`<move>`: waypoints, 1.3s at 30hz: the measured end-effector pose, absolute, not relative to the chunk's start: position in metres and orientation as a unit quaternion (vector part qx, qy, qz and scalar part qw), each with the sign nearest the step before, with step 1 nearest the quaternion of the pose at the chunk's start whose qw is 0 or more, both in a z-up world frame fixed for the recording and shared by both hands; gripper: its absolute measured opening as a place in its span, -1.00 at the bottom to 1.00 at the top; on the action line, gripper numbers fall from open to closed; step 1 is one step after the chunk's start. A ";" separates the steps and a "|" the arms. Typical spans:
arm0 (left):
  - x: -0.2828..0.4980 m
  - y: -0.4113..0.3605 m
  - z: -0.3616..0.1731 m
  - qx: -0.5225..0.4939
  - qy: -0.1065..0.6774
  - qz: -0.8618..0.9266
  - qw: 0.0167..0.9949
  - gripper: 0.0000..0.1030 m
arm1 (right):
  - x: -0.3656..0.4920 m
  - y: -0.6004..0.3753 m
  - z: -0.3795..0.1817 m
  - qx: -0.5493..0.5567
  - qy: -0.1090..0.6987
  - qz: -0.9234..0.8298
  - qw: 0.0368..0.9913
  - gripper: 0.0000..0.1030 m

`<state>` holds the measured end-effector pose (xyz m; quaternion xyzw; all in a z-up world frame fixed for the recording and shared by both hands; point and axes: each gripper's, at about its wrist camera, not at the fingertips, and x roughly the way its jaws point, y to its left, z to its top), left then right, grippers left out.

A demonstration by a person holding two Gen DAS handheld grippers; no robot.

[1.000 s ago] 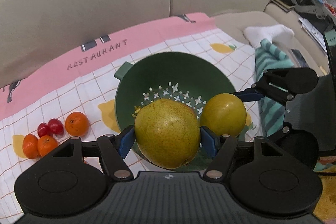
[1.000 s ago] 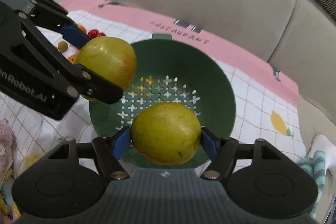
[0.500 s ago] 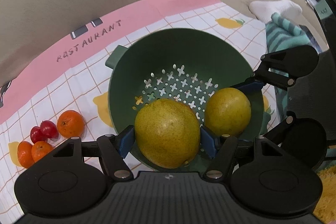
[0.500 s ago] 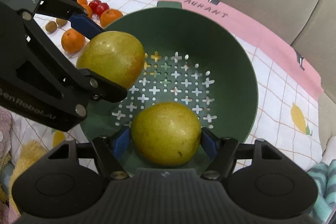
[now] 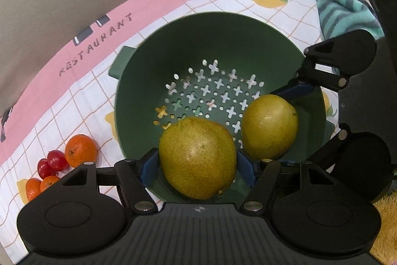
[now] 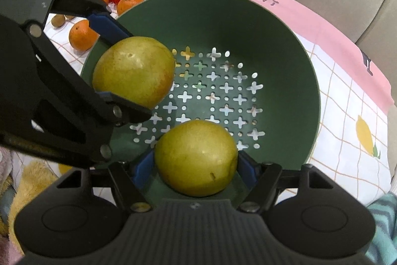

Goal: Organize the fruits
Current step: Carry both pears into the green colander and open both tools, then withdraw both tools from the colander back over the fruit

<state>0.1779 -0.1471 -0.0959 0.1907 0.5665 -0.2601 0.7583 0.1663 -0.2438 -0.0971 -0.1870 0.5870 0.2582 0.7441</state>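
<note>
A: On the sofa's checked cloth (image 5: 74,101), is the green colander (image 5: 148,71) filled?

B: Not yet. Each hand-held gripper, left (image 5: 197,160) and right (image 6: 196,160), clamps a pear (image 5: 197,157) (image 6: 196,157) inside it, perhaps not touching bottom. Oranges (image 5: 80,150) remain outside.

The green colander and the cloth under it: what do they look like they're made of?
Green colander: probably moulded plastic, matte, with an even colour, clean cross-shaped cutouts and a one-piece tab handle. Cloth: looks like thin printed fabric, though coated sheet is possible; it drapes over the cushion and carries a printed grid, lemons and lettering.
</note>
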 end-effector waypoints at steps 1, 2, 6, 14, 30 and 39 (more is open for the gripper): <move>0.178 -0.148 -0.098 0.190 0.571 -0.261 0.755 0.49 | 0.167 -0.243 -0.098 -0.186 0.589 0.260 0.743 0.34; 0.179 -0.148 -0.099 0.189 0.574 -0.260 0.753 0.49 | 0.168 -0.243 -0.099 -0.185 0.590 0.261 0.741 0.34; 0.178 -0.151 -0.105 0.193 0.580 -0.253 0.749 0.49 | 0.168 -0.241 -0.101 -0.194 0.593 0.270 0.734 0.34; 0.178 -0.155 -0.103 0.187 0.585 -0.249 0.749 0.53 | 0.168 -0.241 -0.099 -0.208 0.586 0.274 0.734 0.36; 0.158 -0.133 -0.050 0.138 0.526 -0.225 0.809 0.53 | 0.150 -0.242 -0.065 -0.198 0.546 0.240 0.778 0.55; 0.129 -0.102 -0.017 0.108 0.474 -0.194 0.852 0.53 | 0.120 -0.229 -0.034 -0.172 0.488 0.218 0.827 0.55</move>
